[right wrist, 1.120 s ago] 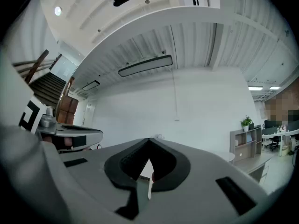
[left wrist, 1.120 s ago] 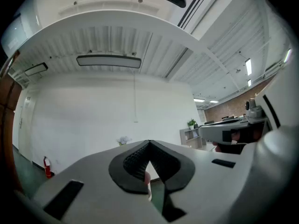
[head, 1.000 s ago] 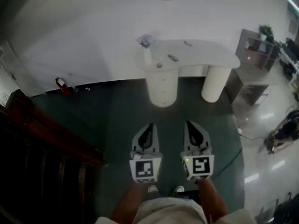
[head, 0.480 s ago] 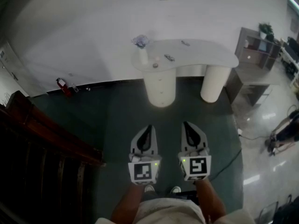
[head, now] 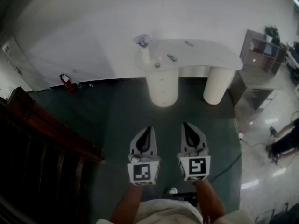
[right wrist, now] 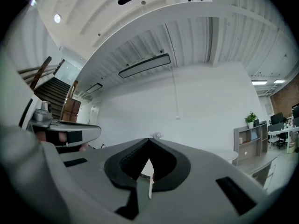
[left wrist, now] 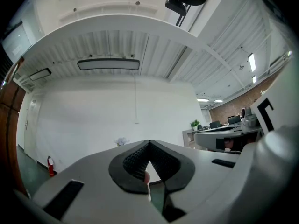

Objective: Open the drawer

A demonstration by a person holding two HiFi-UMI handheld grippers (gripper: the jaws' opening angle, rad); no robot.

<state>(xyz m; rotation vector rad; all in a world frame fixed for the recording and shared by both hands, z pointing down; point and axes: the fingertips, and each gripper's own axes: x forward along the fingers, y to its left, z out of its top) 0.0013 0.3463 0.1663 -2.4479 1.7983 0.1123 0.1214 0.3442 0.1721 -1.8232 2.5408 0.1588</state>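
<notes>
Drawer [head: 163,85]: sits in the left round leg of the white bench [head: 205,55], far centre, against the wall. Only faint horizontal seams show on the leg front; the handle is too small to make out. Looks closed.

Second round leg [head: 217,85] is to its right under the same top. On the bench top there is a white cup [head: 146,55] at the left end, a crumpled bluish thing [head: 143,40] just beyond it, and a few small dark bits [head: 172,57] mid-top.

Left gripper [head: 149,128] and right gripper [head: 186,124] are near, side by side over the green floor [head: 117,120]. Both are roughly level, pointing toward the bench and well apart from it.

Left fingers [left wrist: 133,160] are closed tip to tip, with nothing between them. Right fingers [right wrist: 126,160] are the same: closed and empty. Each gripper view shows the other gripper alongside.

A shoe [head: 172,190] is on the floor between the person's forearms.

Further out:
- Left: dark wood stair rail [head: 46,129], and a red extinguisher [head: 66,82] at the wall base, far left.
- Right: grey shelf unit [head: 256,59] with a plant [head: 271,31] on top.
- Near right: a cable [head: 229,164] on the floor.
- Right edge: another person's legs [head: 285,141].
</notes>
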